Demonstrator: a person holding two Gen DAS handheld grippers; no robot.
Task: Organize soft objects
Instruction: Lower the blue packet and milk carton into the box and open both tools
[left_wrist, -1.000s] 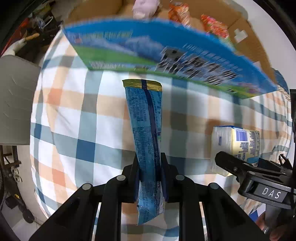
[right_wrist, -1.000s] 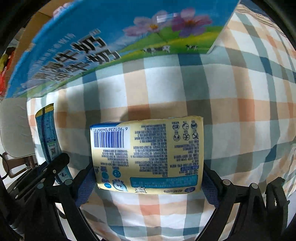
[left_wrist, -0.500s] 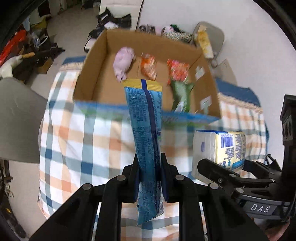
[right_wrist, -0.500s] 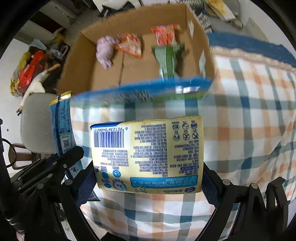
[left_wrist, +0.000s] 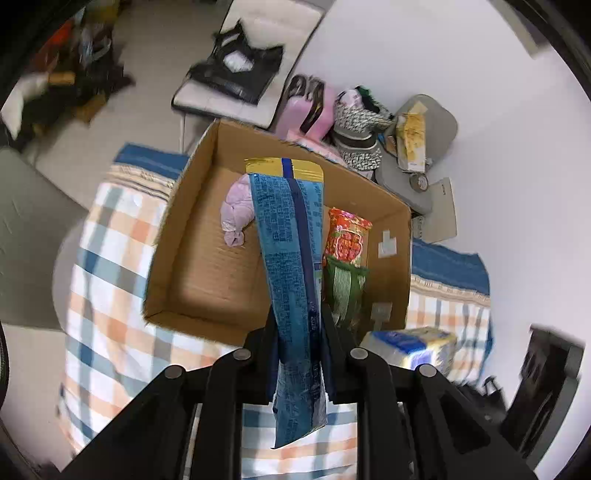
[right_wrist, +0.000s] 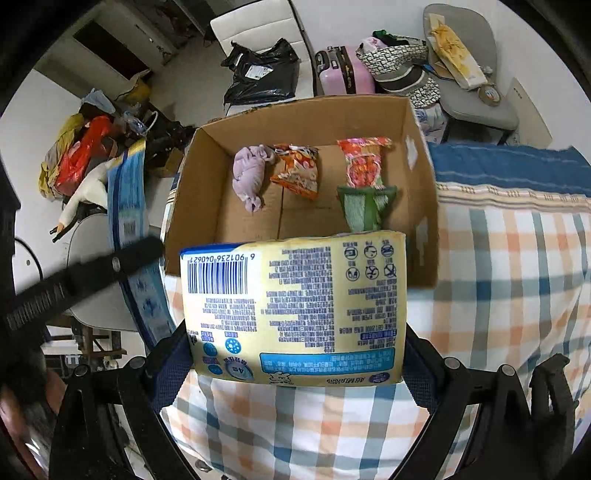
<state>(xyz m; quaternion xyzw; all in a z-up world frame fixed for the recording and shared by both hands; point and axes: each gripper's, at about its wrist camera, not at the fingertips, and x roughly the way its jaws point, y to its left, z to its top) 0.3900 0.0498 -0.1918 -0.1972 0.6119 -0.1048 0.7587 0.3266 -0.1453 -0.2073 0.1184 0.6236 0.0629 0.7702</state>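
Note:
My left gripper (left_wrist: 297, 343) is shut on a long blue snack packet (left_wrist: 291, 258) and holds it high above the open cardboard box (left_wrist: 184, 229). My right gripper (right_wrist: 295, 354) is shut on a yellow tissue pack (right_wrist: 295, 306), raised in front of the box's near wall (right_wrist: 428, 236). The box holds a lilac cloth bundle (right_wrist: 249, 175), an orange snack bag (right_wrist: 297, 173), a red-orange packet (right_wrist: 364, 162) and a green packet (right_wrist: 365, 206). The tissue pack also shows in the left wrist view (left_wrist: 410, 349), and the blue packet in the right wrist view (right_wrist: 127, 206).
The box stands on a checked cloth (right_wrist: 509, 288) over the table. Behind it are a white chair with a black bag (right_wrist: 264, 70), a pink suitcase (right_wrist: 345, 72) and a grey chair with clutter (right_wrist: 465, 74). A grey chair (left_wrist: 26, 240) stands at the left.
Both grippers have risen with their loads, from low in front of the box's blue outer wall to well above it, so the box's inside and the room behind now show.

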